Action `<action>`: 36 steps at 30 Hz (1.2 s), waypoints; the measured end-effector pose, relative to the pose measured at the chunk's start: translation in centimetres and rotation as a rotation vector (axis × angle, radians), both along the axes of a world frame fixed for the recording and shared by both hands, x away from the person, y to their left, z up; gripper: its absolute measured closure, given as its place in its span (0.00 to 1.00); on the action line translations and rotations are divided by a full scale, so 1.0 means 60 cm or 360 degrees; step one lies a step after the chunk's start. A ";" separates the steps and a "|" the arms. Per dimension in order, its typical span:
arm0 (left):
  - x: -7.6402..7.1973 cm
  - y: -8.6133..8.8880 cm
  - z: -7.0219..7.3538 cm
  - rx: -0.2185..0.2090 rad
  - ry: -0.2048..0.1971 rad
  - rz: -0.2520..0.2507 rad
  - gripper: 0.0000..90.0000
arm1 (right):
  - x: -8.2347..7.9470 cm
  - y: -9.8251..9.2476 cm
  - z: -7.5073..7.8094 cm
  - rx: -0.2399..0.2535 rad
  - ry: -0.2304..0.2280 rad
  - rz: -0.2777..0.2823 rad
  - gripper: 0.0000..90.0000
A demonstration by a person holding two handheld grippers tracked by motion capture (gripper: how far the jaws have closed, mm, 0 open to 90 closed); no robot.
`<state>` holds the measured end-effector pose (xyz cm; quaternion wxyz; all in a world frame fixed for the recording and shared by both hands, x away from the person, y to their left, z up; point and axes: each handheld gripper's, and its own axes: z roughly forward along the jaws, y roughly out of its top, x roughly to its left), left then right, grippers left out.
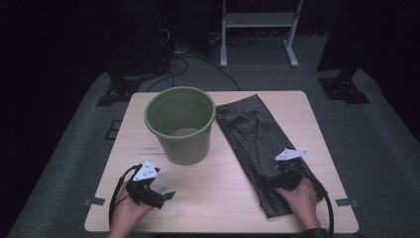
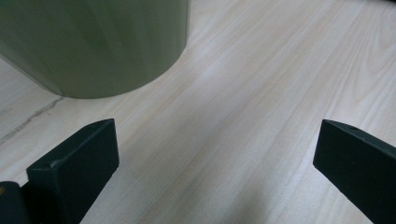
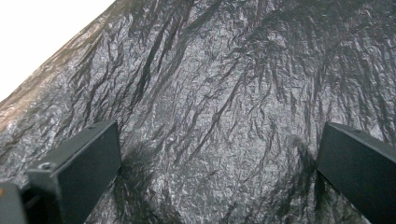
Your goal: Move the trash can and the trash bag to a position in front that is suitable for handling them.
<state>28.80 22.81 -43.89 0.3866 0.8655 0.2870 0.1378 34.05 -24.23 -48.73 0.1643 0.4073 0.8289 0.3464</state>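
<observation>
Room: dark, with grey floor around a pale wooden table (image 1: 223, 198).
High view, bin: round olive-green plastic bin (image 1: 181, 124) upright near the table's far-left part.
High view, bag: crinkled black plastic bag (image 1: 250, 134) flat along the right side, reaching toward the near edge.
High view, left gripper (image 1: 166, 196): held low by the near-left edge, hand under it, pointing right.
High view, right gripper (image 1: 277, 174): hand over the bag's near end.
Left gripper view: jaws spread wide above bare wood, bin (image 2: 93, 42) ahead.
Right gripper view: jaws spread wide, down on the bag (image 3: 224, 107), gripping nothing.

Grey carpet floor (image 1: 376, 144), white frame (image 1: 260, 22) behind, dark surroundings.
</observation>
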 end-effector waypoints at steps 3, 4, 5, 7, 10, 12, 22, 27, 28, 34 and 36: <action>0.000 0.007 0.019 -0.0020 0.0005 -0.0002 0.00 | 0.000 0.000 0.000 0.0000 0.0000 -0.0003 0.00; 0.000 0.008 0.026 -0.0018 -0.0004 -0.0004 0.00 | 0.000 0.001 0.000 0.0000 0.0000 -0.0007 0.00; 0.000 0.009 0.030 -0.0021 -0.0004 -0.0006 0.00 | 0.000 0.001 0.000 0.0000 0.0000 -0.0008 0.00; 0.000 0.012 0.042 -0.0043 -0.0013 0.0003 0.00 | 0.000 0.001 0.000 0.0000 -0.0001 -0.0013 0.00; 0.002 0.014 0.059 -0.0046 -0.0005 -0.0008 0.00 | 0.000 0.002 0.000 0.0000 -0.0001 -0.0028 0.00; 0.003 0.015 0.072 -0.0030 -0.0005 -0.0013 0.00 | 0.000 0.002 0.000 -0.0001 -0.0002 -0.0027 0.00; 0.016 0.023 0.129 -0.0054 -0.0037 -0.0002 0.00 | 0.000 0.002 0.000 -0.0001 -0.0002 -0.0028 0.00; 0.023 0.025 0.151 -0.0057 -0.0052 0.0004 0.00 | 0.000 0.002 0.000 -0.0001 -0.0002 -0.0028 0.00; 0.026 0.025 0.164 -0.0076 -0.0055 0.0004 0.00 | 0.000 0.002 0.000 -0.0001 -0.0002 -0.0028 0.00; 0.034 0.025 0.192 -0.0078 -0.0065 0.0002 0.00 | 0.000 0.002 0.000 0.0000 -0.0002 -0.0027 0.00; 0.040 0.024 0.207 -0.0084 -0.0070 -0.0001 0.00 | 0.000 0.002 0.000 -0.0001 -0.0002 -0.0027 0.00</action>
